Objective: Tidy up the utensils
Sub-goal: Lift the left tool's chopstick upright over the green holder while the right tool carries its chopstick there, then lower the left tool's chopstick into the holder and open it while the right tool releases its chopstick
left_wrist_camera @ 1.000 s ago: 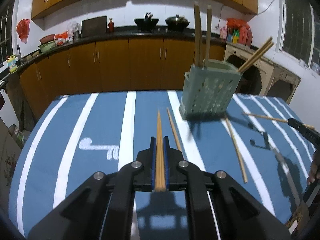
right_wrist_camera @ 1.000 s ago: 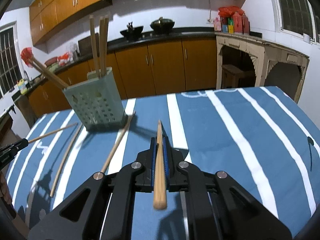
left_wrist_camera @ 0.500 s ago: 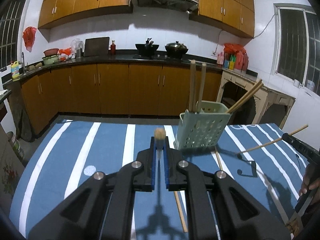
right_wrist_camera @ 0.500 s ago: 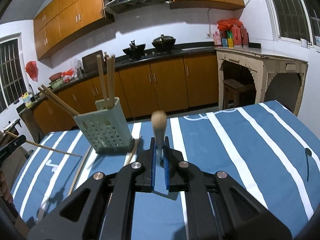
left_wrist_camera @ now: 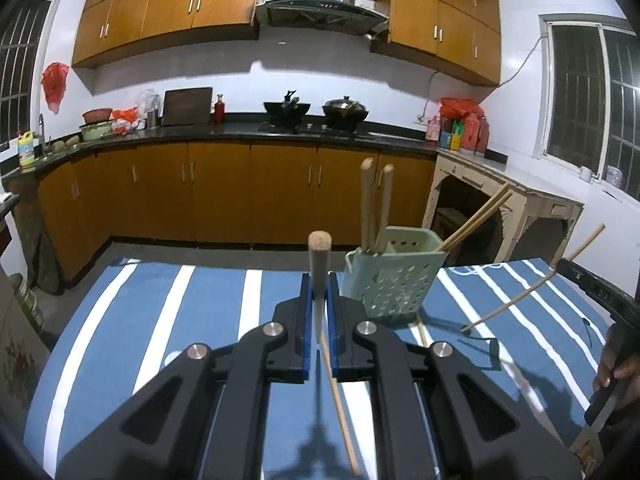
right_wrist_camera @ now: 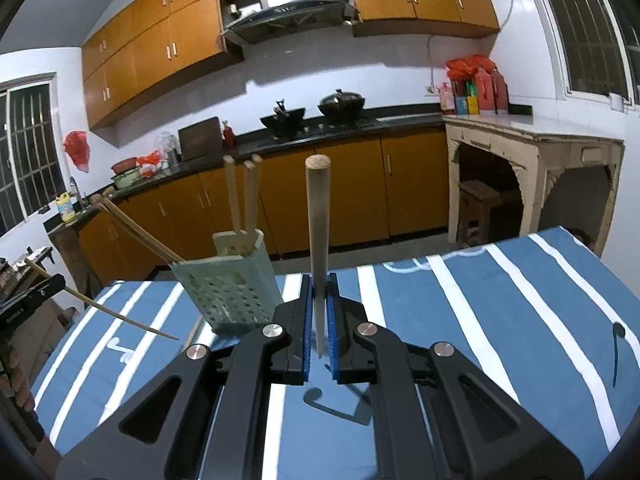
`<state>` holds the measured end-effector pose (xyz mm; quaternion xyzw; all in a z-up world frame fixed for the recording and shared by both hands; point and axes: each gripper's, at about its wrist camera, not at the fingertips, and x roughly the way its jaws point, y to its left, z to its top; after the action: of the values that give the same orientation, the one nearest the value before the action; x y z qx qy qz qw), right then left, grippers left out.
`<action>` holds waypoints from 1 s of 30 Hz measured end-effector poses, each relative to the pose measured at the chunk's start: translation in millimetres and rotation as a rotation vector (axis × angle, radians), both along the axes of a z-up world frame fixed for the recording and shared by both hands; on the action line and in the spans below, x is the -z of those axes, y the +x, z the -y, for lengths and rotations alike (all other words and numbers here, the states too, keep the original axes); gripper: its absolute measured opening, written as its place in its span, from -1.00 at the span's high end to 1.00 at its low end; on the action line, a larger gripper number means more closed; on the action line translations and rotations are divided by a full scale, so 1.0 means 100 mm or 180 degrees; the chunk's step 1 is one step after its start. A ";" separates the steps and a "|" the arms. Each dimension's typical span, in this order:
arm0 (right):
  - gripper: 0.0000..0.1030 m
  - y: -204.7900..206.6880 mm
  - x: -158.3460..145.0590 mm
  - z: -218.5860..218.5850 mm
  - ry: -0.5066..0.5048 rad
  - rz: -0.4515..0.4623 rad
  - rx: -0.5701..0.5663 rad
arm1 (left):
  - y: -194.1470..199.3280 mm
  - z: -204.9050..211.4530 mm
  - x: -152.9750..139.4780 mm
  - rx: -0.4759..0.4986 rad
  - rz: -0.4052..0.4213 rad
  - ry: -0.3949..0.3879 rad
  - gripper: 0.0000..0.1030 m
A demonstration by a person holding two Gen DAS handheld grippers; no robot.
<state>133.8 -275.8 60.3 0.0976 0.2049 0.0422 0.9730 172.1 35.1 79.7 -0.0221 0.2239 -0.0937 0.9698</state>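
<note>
A table (left_wrist_camera: 152,320) with a blue cloth striped in white carries the things. A pale green perforated holder (left_wrist_camera: 394,280) stands upright on it toward the far edge. Just beside the holder's base a loose chopstick (left_wrist_camera: 340,400) lies flat on the cloth, running toward the near edge. In the right wrist view the holder (right_wrist_camera: 230,286) stands left of centre
</note>
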 end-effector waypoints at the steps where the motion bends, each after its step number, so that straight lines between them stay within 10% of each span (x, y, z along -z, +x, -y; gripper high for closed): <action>1: 0.86 0.00 -0.05 -0.01 0.0010 0.0032 -0.0034 | -0.01 0.02 -0.04 0.0026 0.0021 0.0001 0.85; 19: 0.86 0.16 -0.86 -0.44 0.0070 0.0626 -0.0525 | 0.10 0.62 -0.81 0.0449 0.0402 -0.0057 0.85; 30: 0.86 0.52 -0.71 -0.55 -0.0028 0.0472 -0.0436 | 0.50 0.65 -0.97 0.0208 0.0483 -0.0235 0.85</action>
<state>186.0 -221.2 131.3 0.0756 0.1387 0.1149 0.9807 221.9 -30.4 177.0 -0.0433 0.1467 -0.1349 0.9790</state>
